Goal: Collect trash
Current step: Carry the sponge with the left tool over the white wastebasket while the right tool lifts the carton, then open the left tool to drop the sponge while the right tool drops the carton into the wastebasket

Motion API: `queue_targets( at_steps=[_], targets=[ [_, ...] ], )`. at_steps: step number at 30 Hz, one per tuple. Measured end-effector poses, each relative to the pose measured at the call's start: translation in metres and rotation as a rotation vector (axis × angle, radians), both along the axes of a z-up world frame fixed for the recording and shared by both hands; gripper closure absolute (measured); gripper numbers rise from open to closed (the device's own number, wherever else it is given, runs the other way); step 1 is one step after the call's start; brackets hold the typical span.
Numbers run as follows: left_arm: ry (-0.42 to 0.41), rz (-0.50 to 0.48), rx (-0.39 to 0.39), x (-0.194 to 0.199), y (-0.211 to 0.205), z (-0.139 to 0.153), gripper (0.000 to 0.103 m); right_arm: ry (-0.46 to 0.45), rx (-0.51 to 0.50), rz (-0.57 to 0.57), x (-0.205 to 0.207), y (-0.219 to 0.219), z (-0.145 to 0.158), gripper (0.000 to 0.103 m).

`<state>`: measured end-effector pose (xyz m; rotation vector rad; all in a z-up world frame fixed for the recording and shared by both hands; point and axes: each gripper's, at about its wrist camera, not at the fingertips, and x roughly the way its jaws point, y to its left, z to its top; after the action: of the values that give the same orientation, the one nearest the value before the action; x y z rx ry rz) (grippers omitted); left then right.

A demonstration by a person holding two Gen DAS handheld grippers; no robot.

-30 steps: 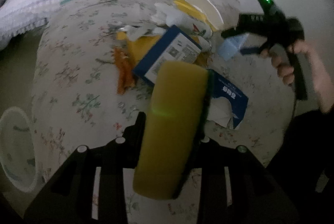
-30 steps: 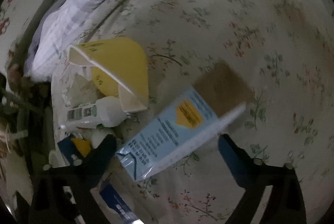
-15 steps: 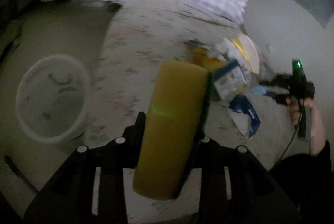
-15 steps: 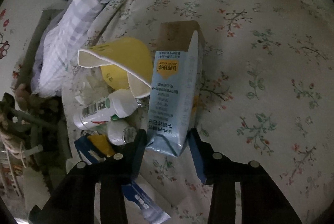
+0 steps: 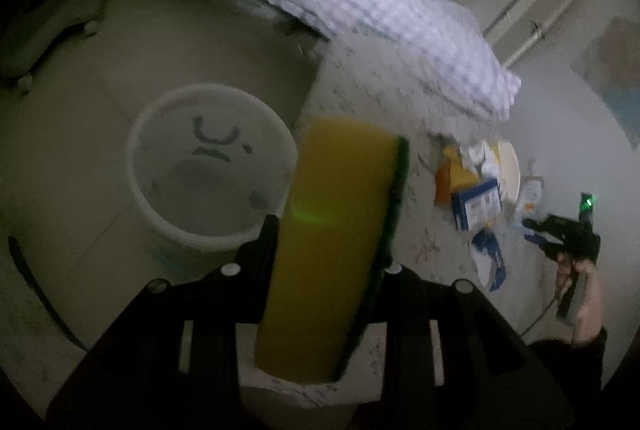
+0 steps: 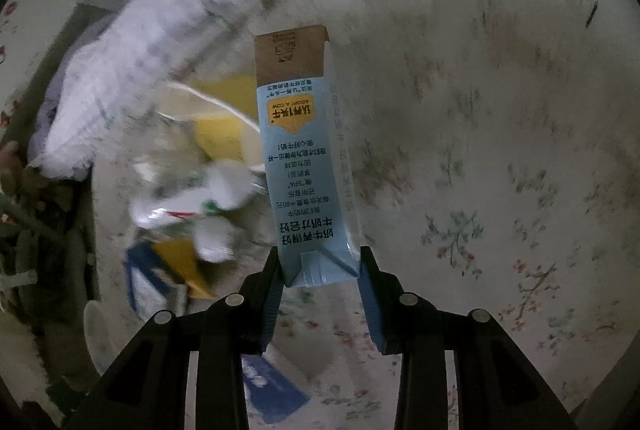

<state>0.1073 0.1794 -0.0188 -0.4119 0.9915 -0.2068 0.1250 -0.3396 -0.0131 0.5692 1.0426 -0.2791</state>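
My left gripper (image 5: 328,254) is shut on a yellow sponge with a green scouring side (image 5: 332,238), held in the air just right of a white bucket (image 5: 208,165) on the floor. My right gripper (image 6: 318,270) is shut on a light blue milk carton (image 6: 308,165), lifted above the flowered bed. The right gripper also shows in the left wrist view (image 5: 560,234), far right. A pile of trash lies on the bed: yellow paper bowl (image 6: 216,109), white bottle (image 6: 192,201), blue boxes (image 5: 476,203).
A white checked quilt (image 5: 360,1) lies along the back of the flowered bed (image 6: 500,149). A blue wrapper (image 6: 272,394) lies under the right gripper. The bucket stands on the tiled floor (image 5: 60,149) left of the bed.
The left gripper swung left with the sponge, from over the trash pile to beside the bucket. The right gripper closed on the milk carton and lifted it off the bed.
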Motion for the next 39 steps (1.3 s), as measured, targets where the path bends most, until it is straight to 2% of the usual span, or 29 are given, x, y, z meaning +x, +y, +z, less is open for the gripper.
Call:
queue_targets(
  at_steps=[4, 7, 11, 15, 16, 17, 19, 23, 27, 30, 37, 39],
  targets=[
    [-0.015, 0.046, -0.025, 0.006, 0.016, -0.001, 0.069, -0.123, -0.006, 0.053, -0.002, 0.033, 0.034, 0.066],
    [-0.014, 0.077, -0.019, 0.014, 0.024, -0.007, 0.069, -0.195, 0.044, 0.155, 0.004, 0.075, 0.048, 0.066],
    [0.005, 0.107, -0.010, 0.025, 0.031, -0.019, 0.069, -0.215, 0.094, 0.340, 0.013, 0.142, 0.052, 0.066],
    [-0.004, 0.115, 0.002, 0.030, 0.034, -0.022, 0.069, -0.175, 0.128, 0.476, 0.027, 0.202, 0.037, 0.066],
    [-0.023, 0.115, 0.009, 0.031, 0.034, -0.020, 0.061, -0.160, 0.138, 0.499, 0.031, 0.215, 0.031, 0.066],
    [-0.032, 0.116, 0.018, 0.030, 0.034, -0.018, 0.039, -0.146, 0.144, 0.521, 0.036, 0.226, 0.026, 0.066],
    [-0.041, 0.156, 0.054, 0.030, 0.037, -0.015, 0.016, -0.120, 0.143, 0.565, 0.045, 0.251, 0.018, 0.066],
    [-0.026, 0.217, 0.140, 0.025, 0.045, -0.012, 0.015, -0.081, 0.160, 0.649, 0.059, 0.296, 0.006, 0.066],
    [0.072, 0.315, 0.237, 0.020, 0.062, -0.023, 0.011, -0.028, 0.177, 0.703, 0.064, 0.328, -0.015, 0.066],
    [0.114, 0.363, 0.238, 0.016, 0.076, -0.027, 0.010, 0.011, 0.224, 0.724, 0.069, 0.341, -0.033, 0.066],
    [0.111, 0.391, 0.253, 0.008, 0.082, -0.024, 0.003, 0.025, 0.245, 0.768, 0.076, 0.370, -0.049, 0.065],
    [0.103, 0.370, 0.261, 0.008, 0.078, -0.023, 0.001, 0.039, 0.257, 0.769, 0.077, 0.370, -0.054, 0.054]
  ],
)
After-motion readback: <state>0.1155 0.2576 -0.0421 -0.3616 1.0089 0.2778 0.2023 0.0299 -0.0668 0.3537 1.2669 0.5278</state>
